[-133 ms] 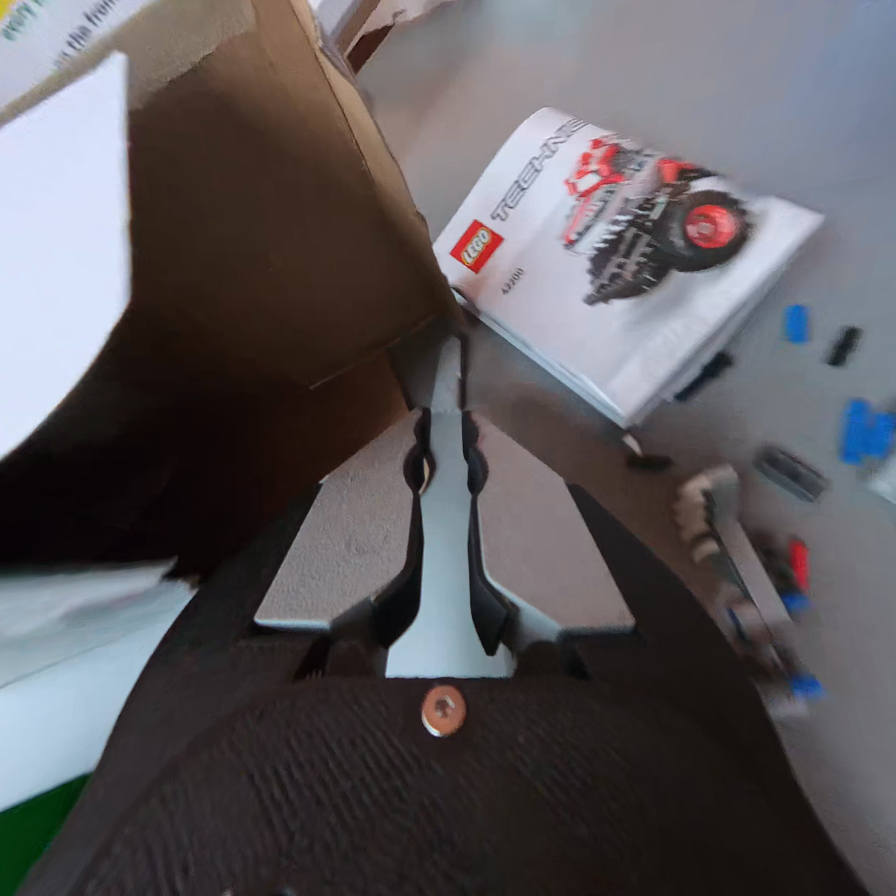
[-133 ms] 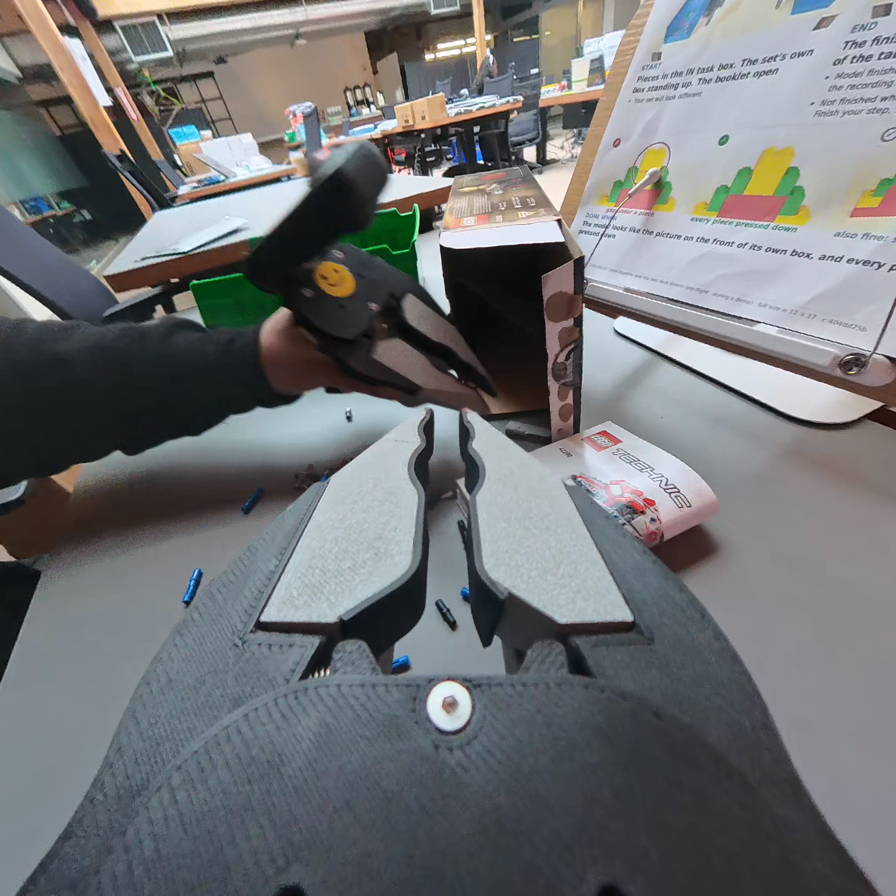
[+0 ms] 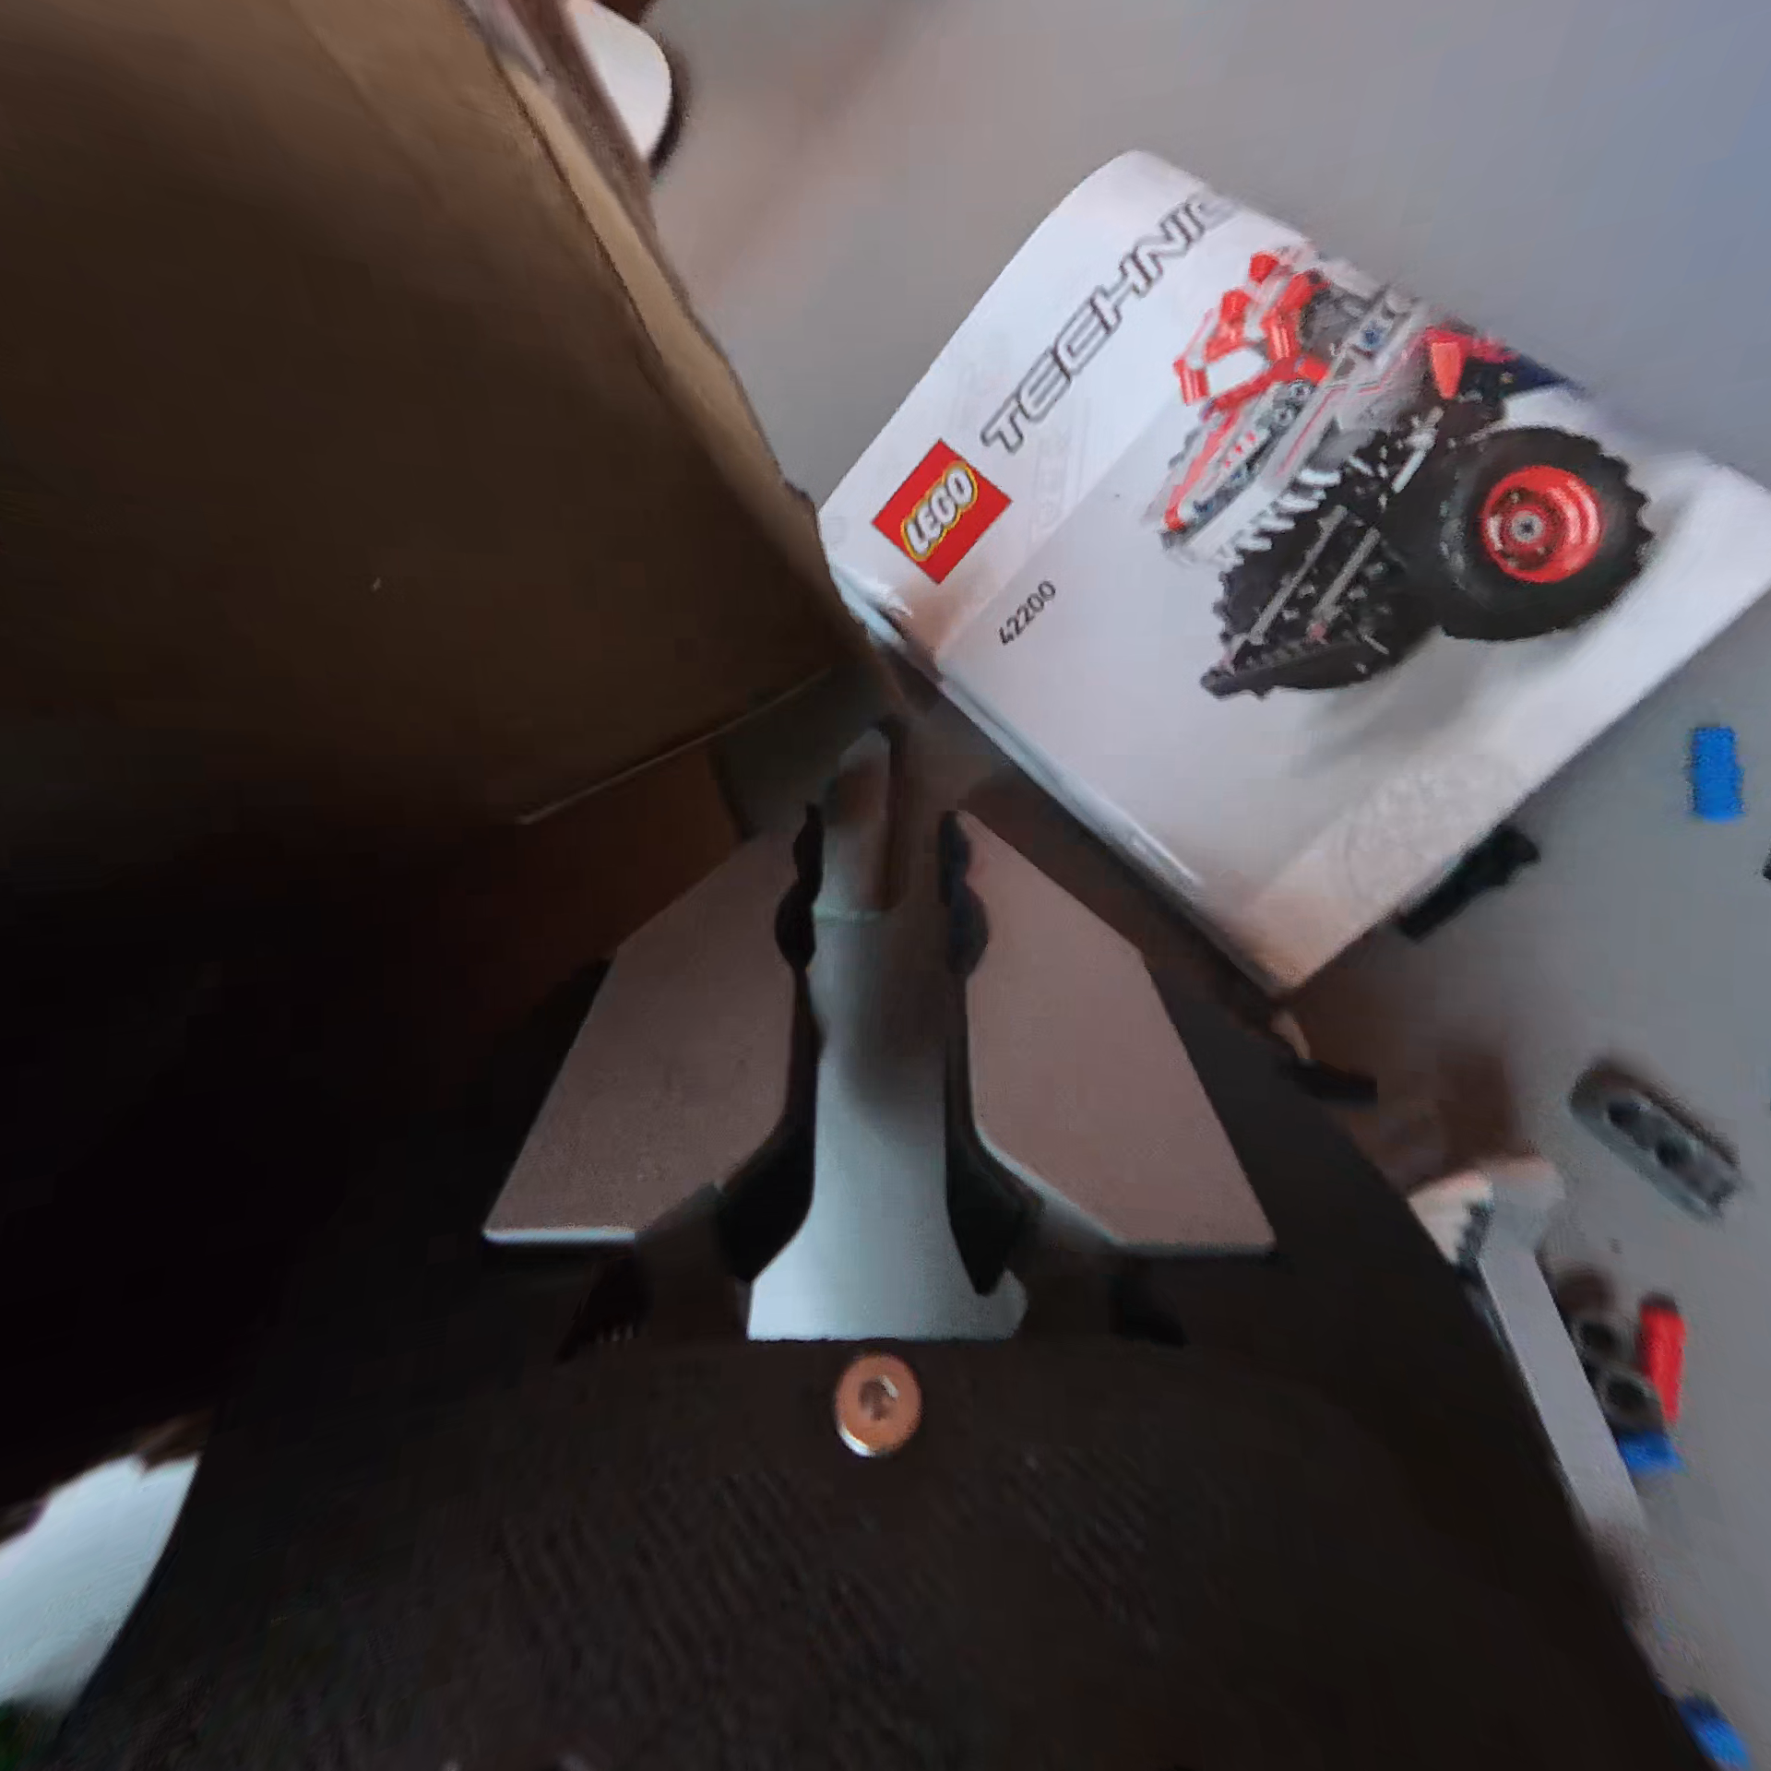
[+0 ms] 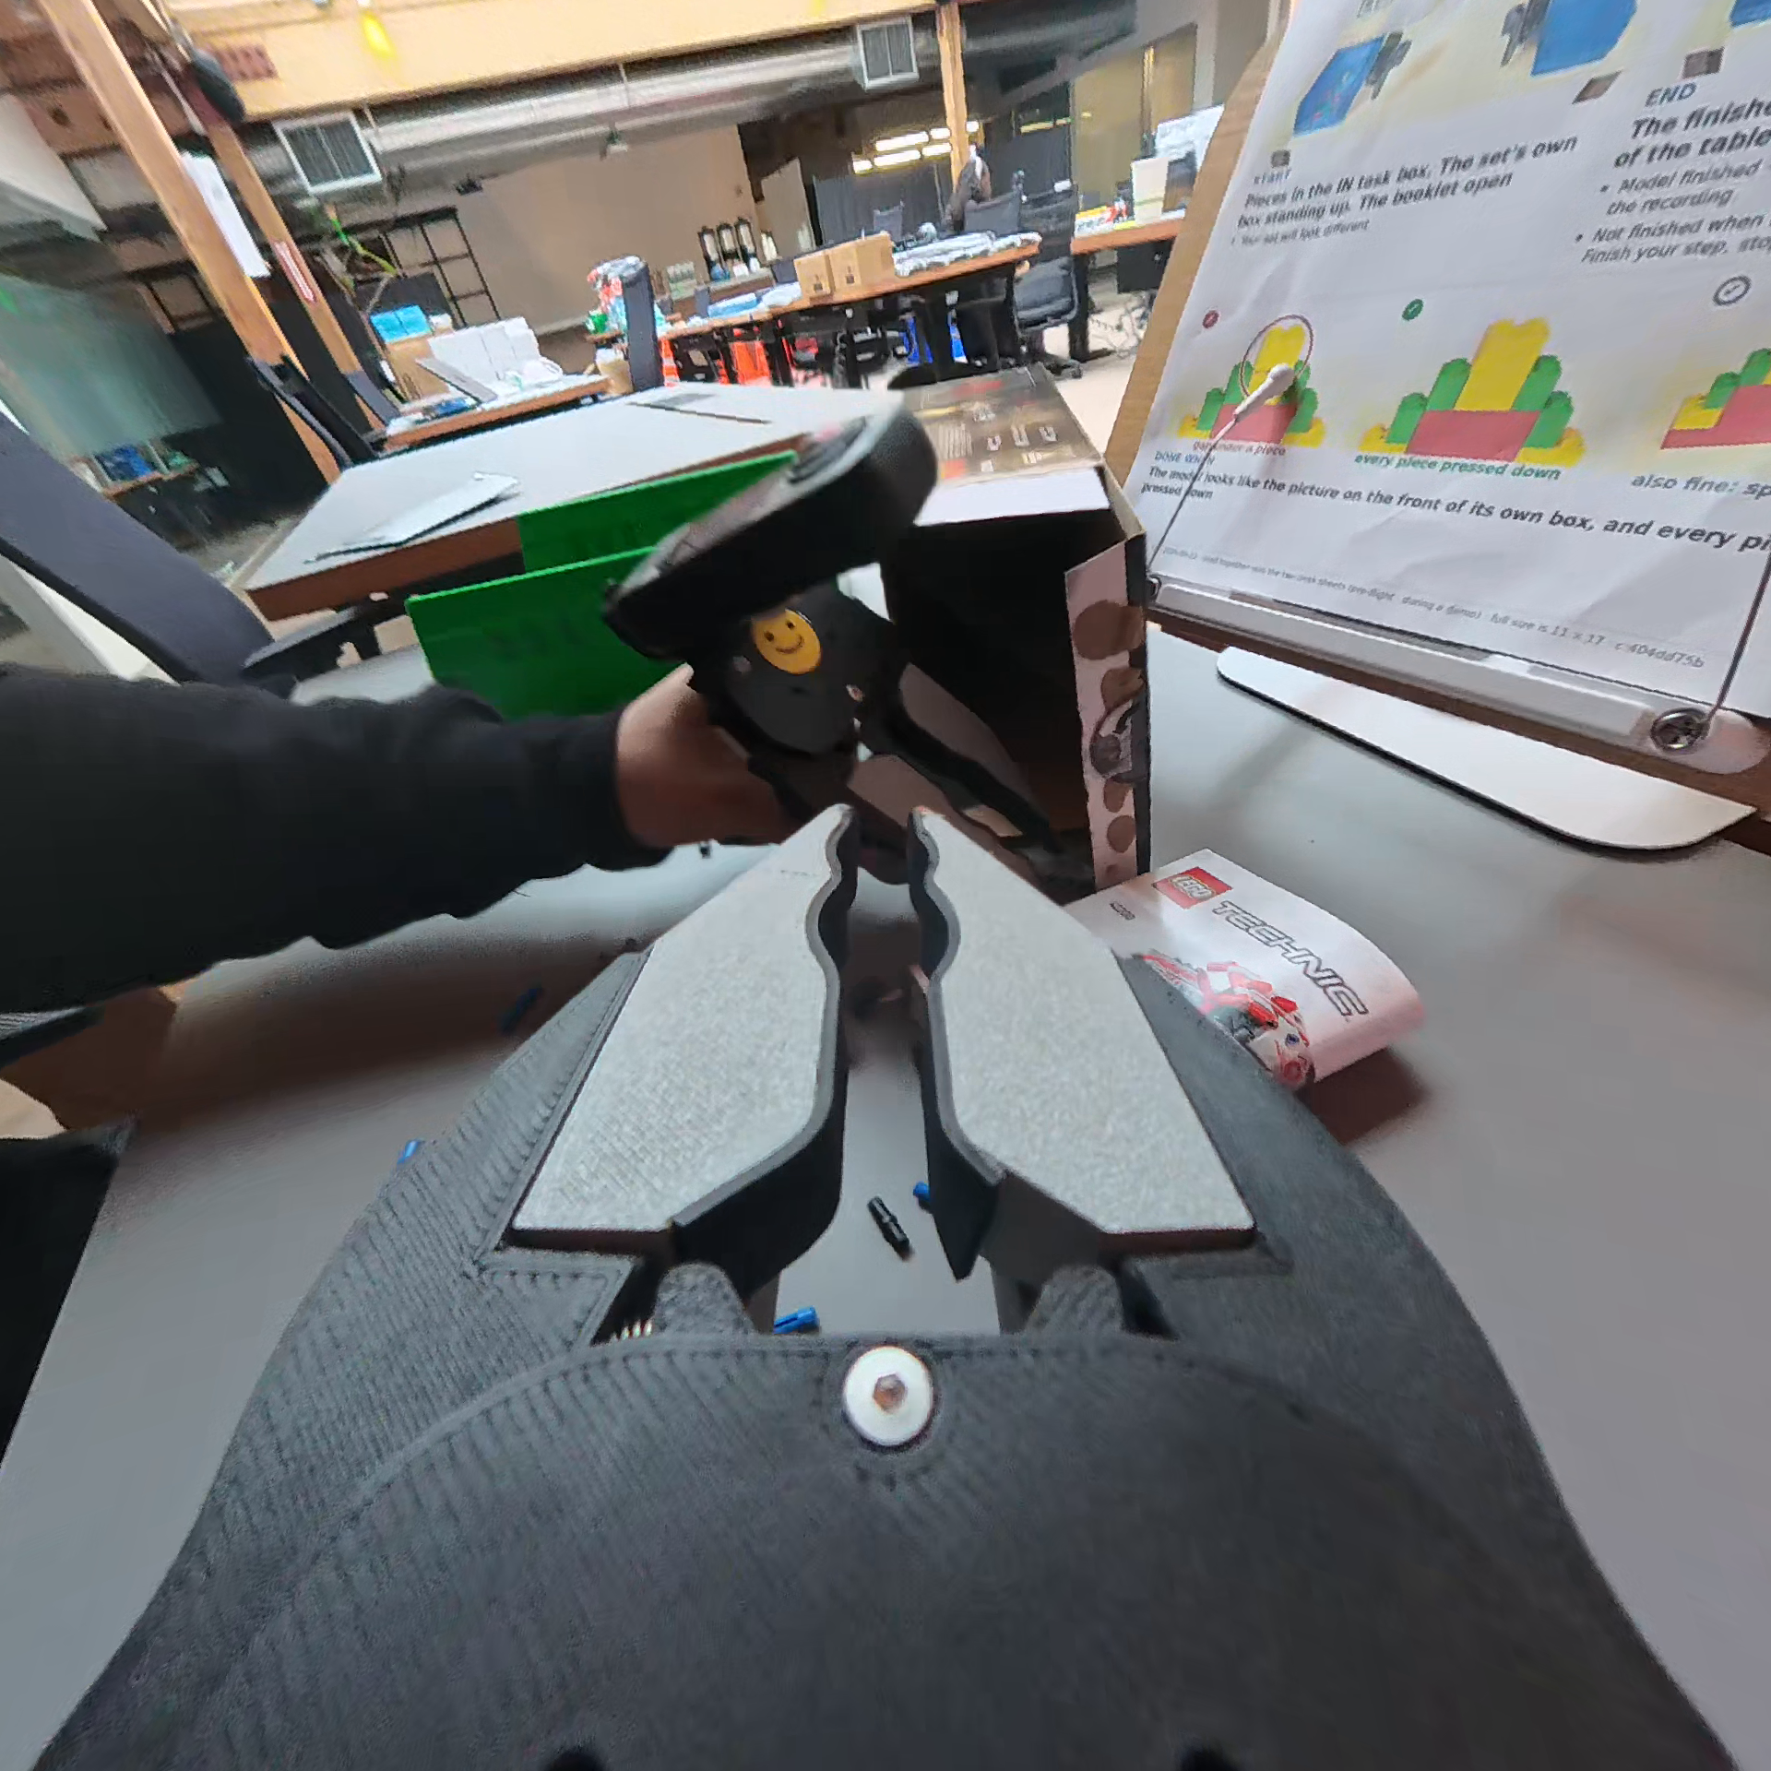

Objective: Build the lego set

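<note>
Nearby, two grippers hover beside an open cardboard box [image 4: 1016, 613].
Left gripper [image 3: 877, 834] jaws slightly apart; right gripper [image 4: 880, 834] jaws narrowly parted, pinching nothing; booklet [image 3: 1275, 565] on worktop [image 4: 1533, 1102].

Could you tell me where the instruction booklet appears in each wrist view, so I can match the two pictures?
Left wrist view: the instruction booklet fills the upper right, lying closed on the grey table, beyond the gripper.
Right wrist view: the booklet lies right of centre, just right of the gripper.
Shared landmark: the open cardboard box stands right beside the booklet's corner in both.
</note>
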A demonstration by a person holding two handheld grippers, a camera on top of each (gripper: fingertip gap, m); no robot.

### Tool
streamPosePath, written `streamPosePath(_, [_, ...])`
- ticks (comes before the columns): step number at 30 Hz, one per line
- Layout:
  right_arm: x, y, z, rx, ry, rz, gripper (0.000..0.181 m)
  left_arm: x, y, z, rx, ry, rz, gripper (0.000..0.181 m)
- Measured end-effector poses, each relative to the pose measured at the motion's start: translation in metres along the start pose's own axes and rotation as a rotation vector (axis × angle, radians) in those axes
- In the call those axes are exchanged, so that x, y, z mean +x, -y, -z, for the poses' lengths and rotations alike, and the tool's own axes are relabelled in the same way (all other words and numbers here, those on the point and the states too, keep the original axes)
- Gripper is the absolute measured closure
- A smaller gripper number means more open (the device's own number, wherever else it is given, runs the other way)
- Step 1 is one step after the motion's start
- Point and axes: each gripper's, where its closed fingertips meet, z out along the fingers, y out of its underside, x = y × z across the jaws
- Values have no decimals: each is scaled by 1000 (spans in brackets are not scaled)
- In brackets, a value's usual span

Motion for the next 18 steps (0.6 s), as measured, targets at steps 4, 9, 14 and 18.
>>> streamPosePath(4, [-5,11,6,45,32,-9,175,-7,7,-10,-10,29,-49,172])
streamPosePath(9, [-1,15,12,64,32,-26,176,20,-5,7,-78,-172,50,172])
streamPosePath(14, [-1,15,14,72,56,-47,175,54,-36,44,-146,-374,102,172])
streamPosePath(18, [-4,-21,-2,-134,93,-50,173,77,-49,79,-149,-552,168,166])
